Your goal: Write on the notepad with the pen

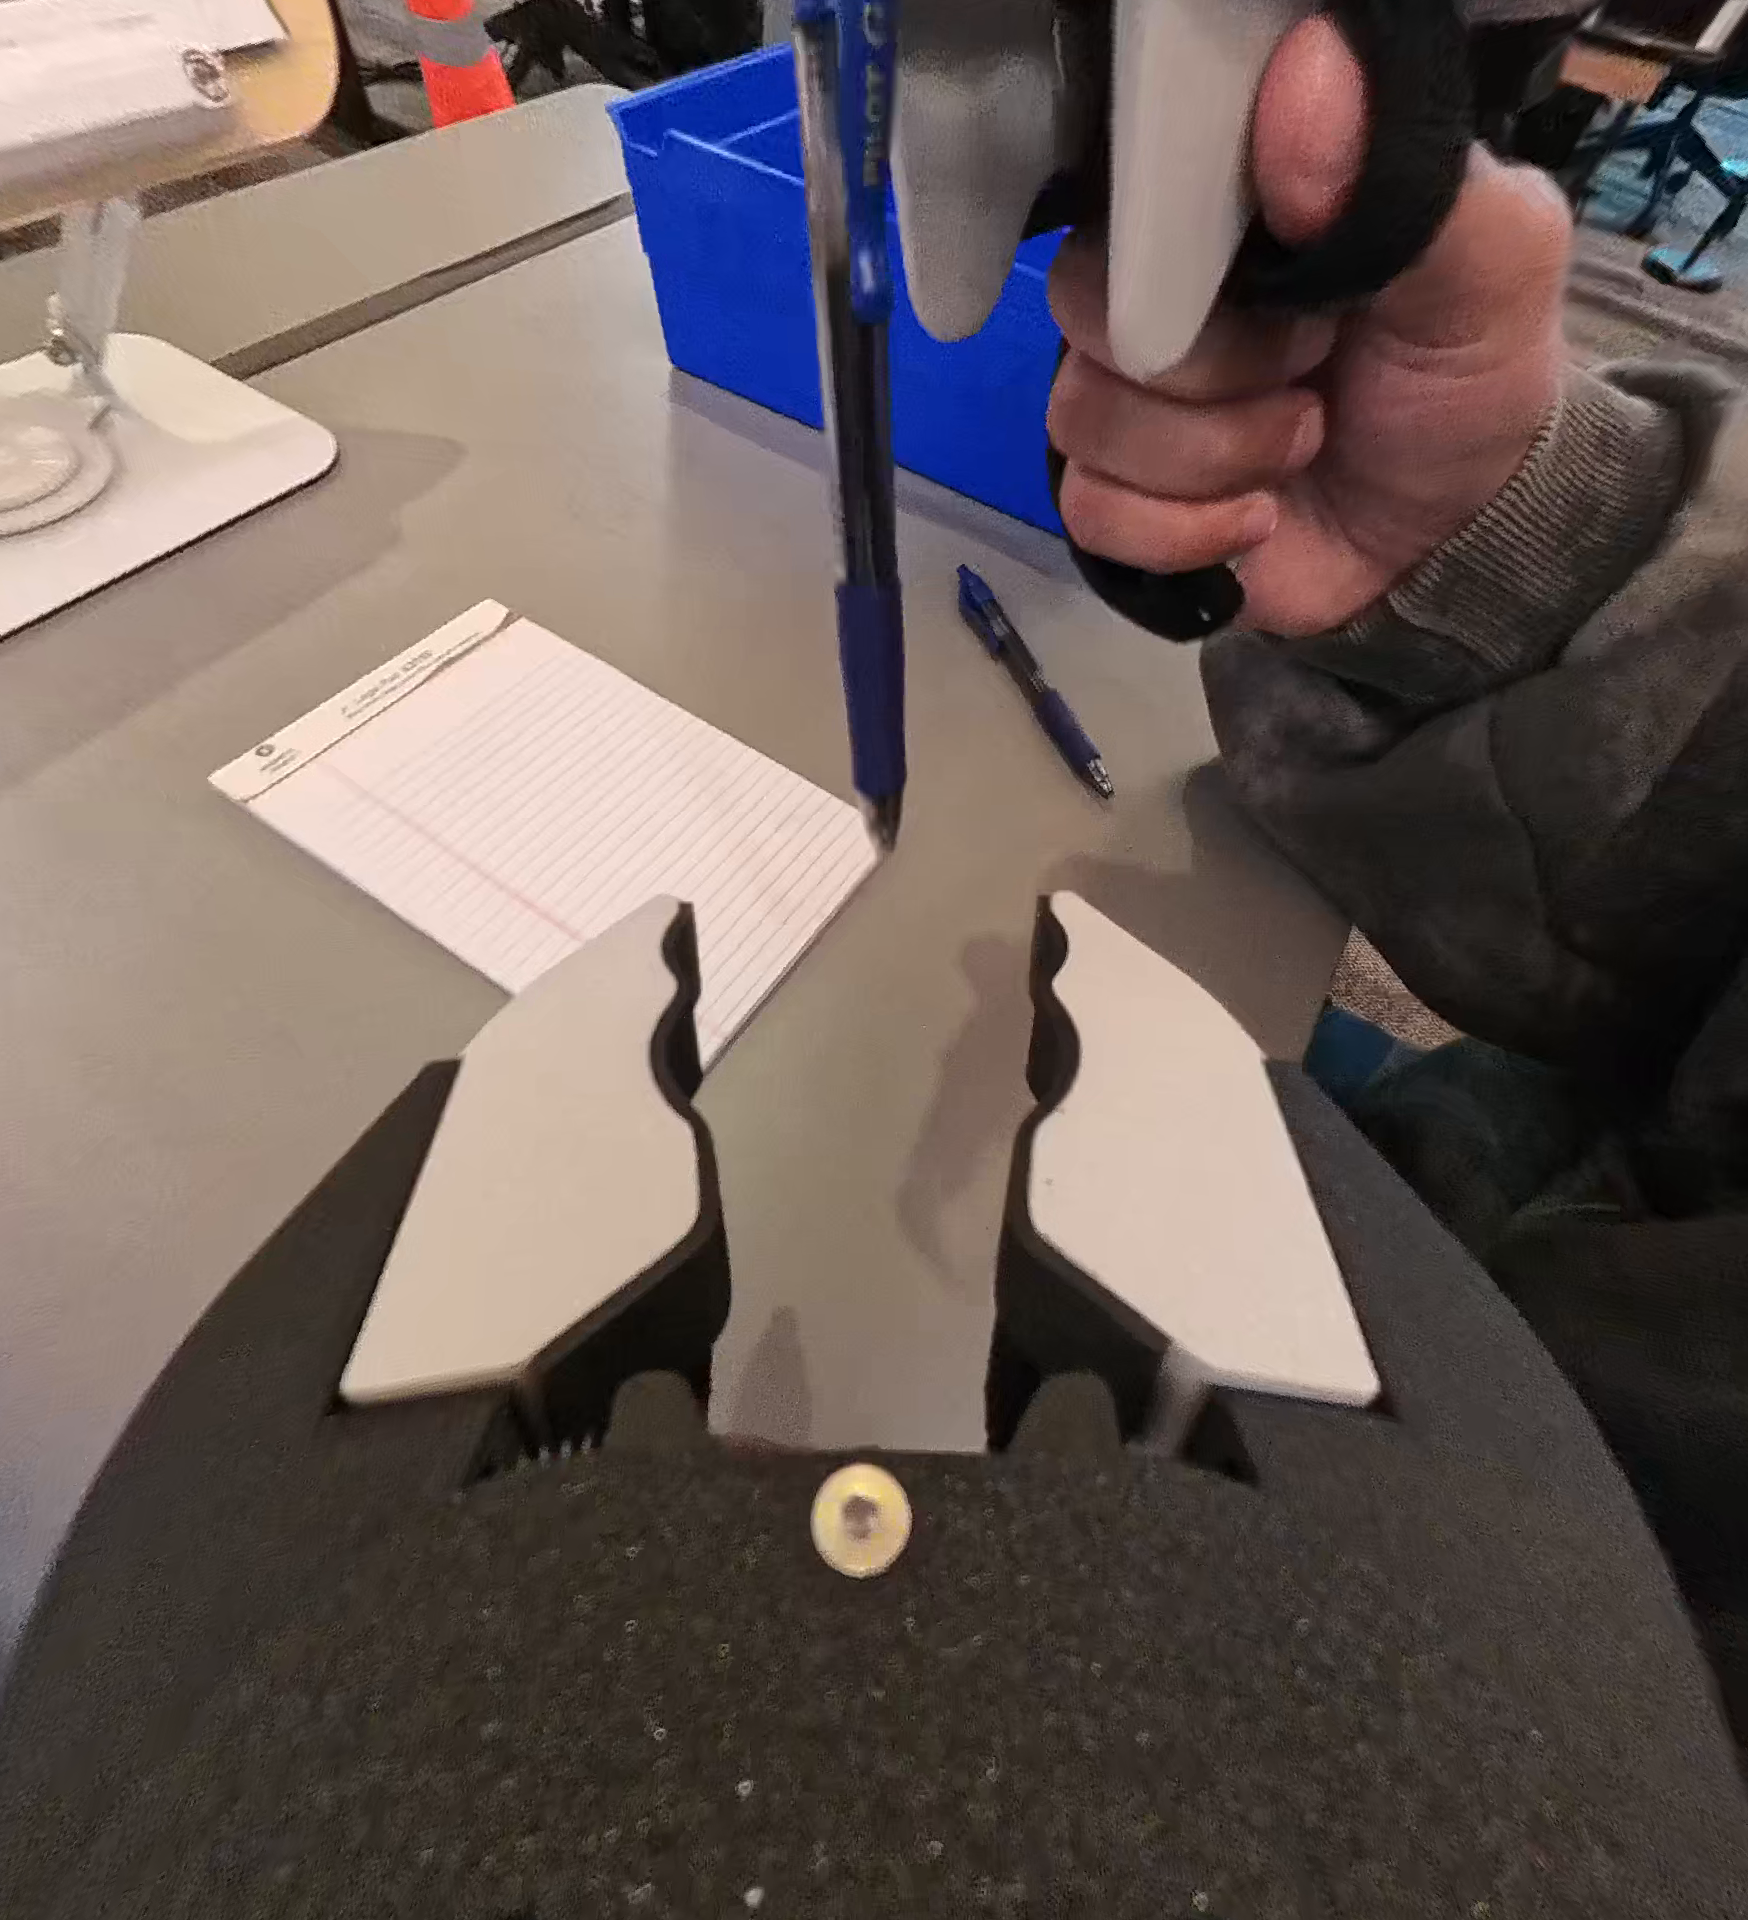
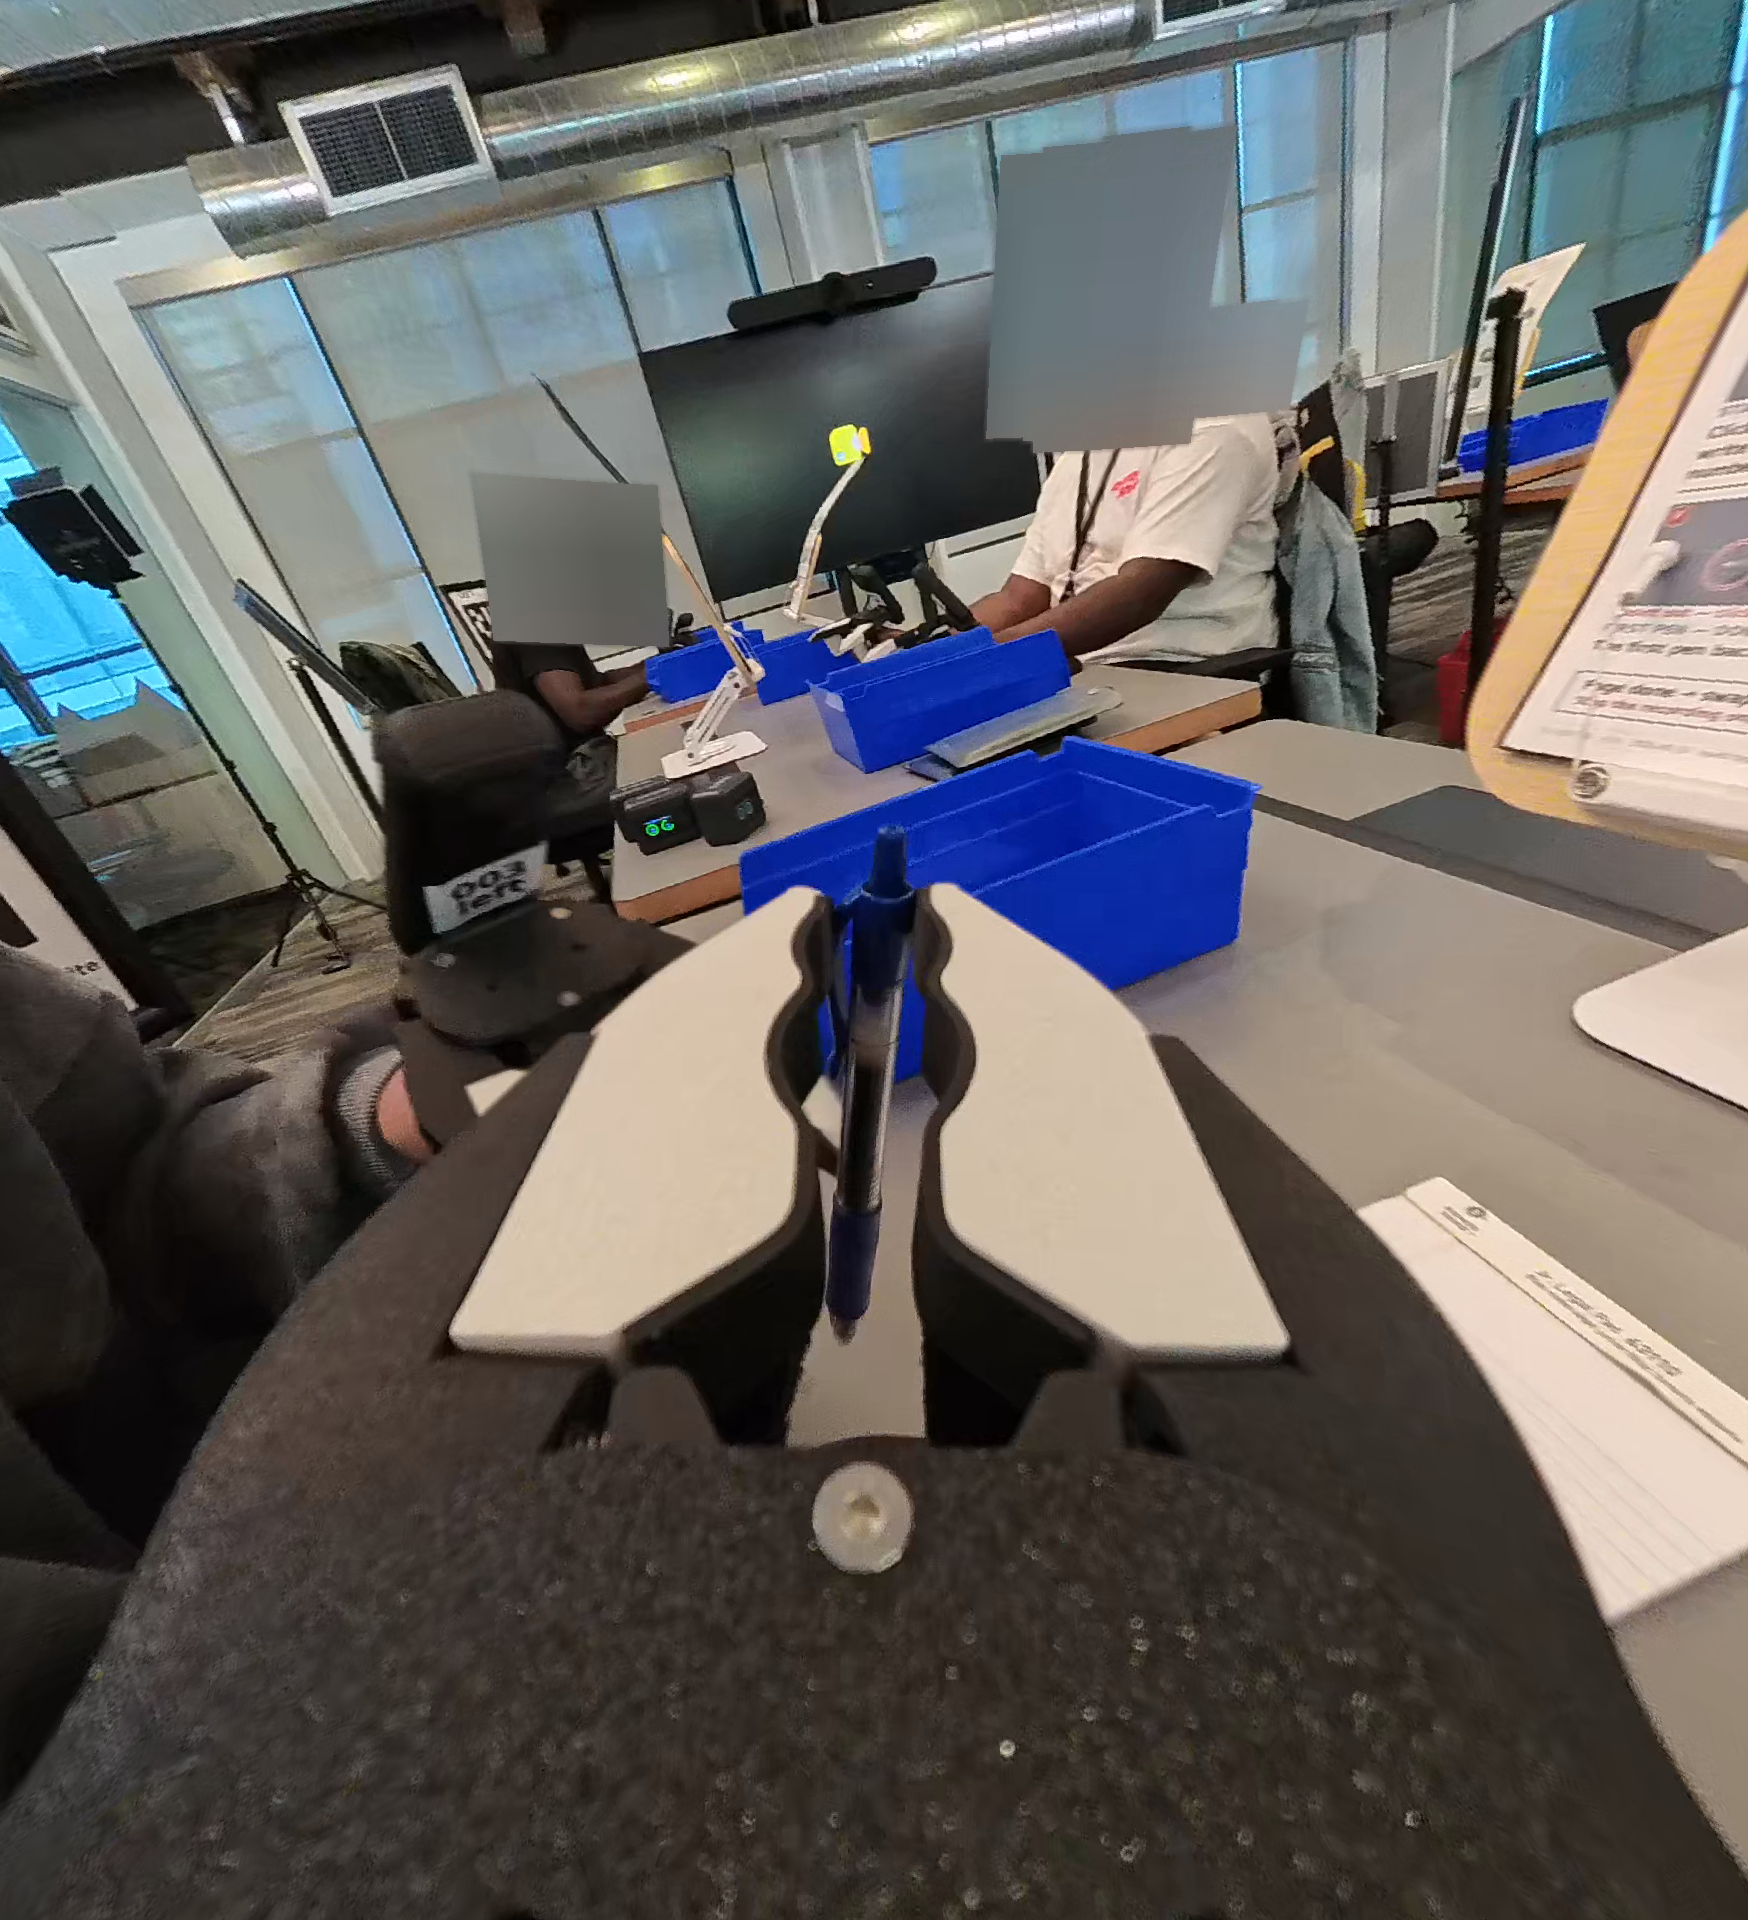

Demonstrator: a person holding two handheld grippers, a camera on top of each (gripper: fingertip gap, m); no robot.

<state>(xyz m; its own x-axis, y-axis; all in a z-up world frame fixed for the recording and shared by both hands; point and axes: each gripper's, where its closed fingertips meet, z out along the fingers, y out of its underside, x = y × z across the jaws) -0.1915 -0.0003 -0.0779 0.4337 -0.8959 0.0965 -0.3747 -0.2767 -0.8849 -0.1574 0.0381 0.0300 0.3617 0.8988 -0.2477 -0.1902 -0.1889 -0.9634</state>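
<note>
The blue click pen with a clear barrel and dark rubber grip (image 1: 865, 582) hangs nearly upright, tip down, clamped near its top between the fingers of the right gripper (image 2: 875, 956). Its point sits at the near right corner of the white lined notepad (image 1: 548, 800), and whether it touches the paper cannot be told. The page spreads left and away from that tip, so writing calls for a shift leftward. The left gripper (image 1: 865, 914) rests low just before the pad, its fingers spread wide and empty. A second blue pen (image 1: 1036, 681) lies on the grey table (image 1: 174, 1039) to the right, with a blue plastic bin (image 1: 745, 260) beyond.
</note>
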